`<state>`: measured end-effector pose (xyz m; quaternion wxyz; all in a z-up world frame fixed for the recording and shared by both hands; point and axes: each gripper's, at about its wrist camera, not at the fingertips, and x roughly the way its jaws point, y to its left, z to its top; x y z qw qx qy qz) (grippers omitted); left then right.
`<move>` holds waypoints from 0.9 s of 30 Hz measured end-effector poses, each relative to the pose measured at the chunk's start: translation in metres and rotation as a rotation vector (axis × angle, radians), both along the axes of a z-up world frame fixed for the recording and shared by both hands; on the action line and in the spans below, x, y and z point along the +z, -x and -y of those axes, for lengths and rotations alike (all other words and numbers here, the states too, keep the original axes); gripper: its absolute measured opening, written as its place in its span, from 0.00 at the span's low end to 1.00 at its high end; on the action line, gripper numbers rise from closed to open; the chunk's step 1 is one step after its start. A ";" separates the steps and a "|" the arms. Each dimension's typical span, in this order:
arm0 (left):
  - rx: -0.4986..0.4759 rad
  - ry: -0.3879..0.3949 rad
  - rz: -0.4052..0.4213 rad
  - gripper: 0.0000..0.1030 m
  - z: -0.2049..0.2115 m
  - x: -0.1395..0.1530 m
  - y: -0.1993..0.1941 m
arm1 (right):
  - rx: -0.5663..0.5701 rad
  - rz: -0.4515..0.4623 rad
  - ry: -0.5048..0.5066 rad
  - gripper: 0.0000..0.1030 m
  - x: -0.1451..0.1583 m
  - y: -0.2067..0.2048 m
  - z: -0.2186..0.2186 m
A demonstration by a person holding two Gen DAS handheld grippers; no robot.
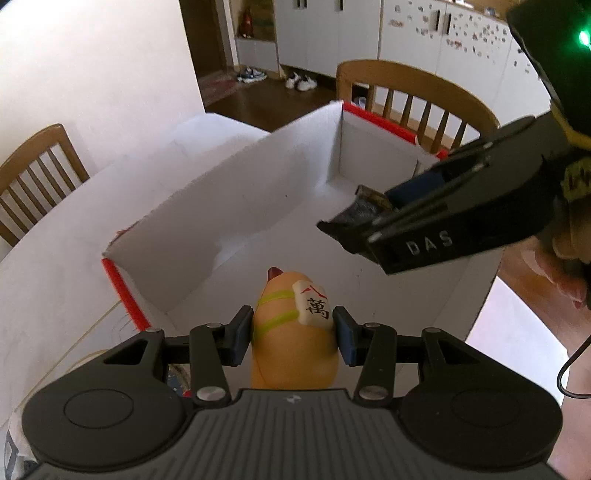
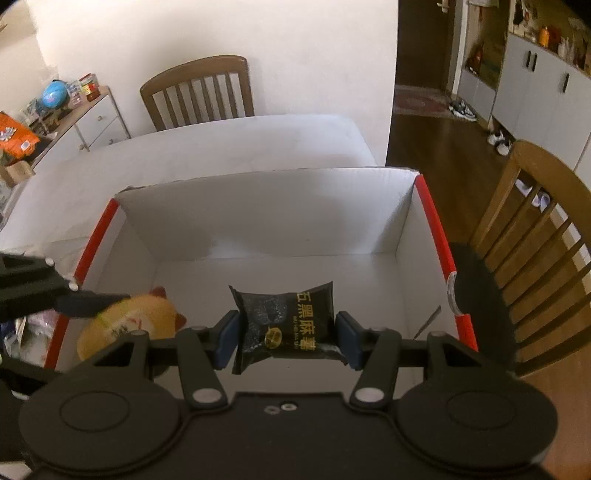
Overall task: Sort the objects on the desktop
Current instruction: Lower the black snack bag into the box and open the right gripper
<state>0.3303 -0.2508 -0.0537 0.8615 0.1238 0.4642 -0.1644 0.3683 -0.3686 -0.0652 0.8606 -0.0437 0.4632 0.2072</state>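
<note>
Both grippers hang over an open white box (image 2: 258, 206) on the counter (image 2: 240, 136); left gripper (image 1: 293, 328) fingers grasp a yellow toy (image 1: 291, 354), right gripper (image 2: 288, 334) fingers grasp a black snack packet (image 2: 288, 325); lower each near the box floor, apart, before releasing.

White wall (image 2: 258, 29), wooden chairs (image 2: 197, 92) around white table (image 2: 240, 144), dark wood floor (image 2: 436, 136), white cabinets (image 1: 332, 33).

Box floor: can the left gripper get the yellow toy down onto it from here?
Probably yes. The left gripper holds the yellow toy over the open white box, whose floor below looks bare. The right gripper, holding a black snack packet, hangs off to one side.
</note>
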 end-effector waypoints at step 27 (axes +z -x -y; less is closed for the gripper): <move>-0.063 -0.066 -0.213 0.45 0.012 -0.042 -0.038 | 0.018 -0.188 0.125 0.54 -0.050 -0.049 -0.025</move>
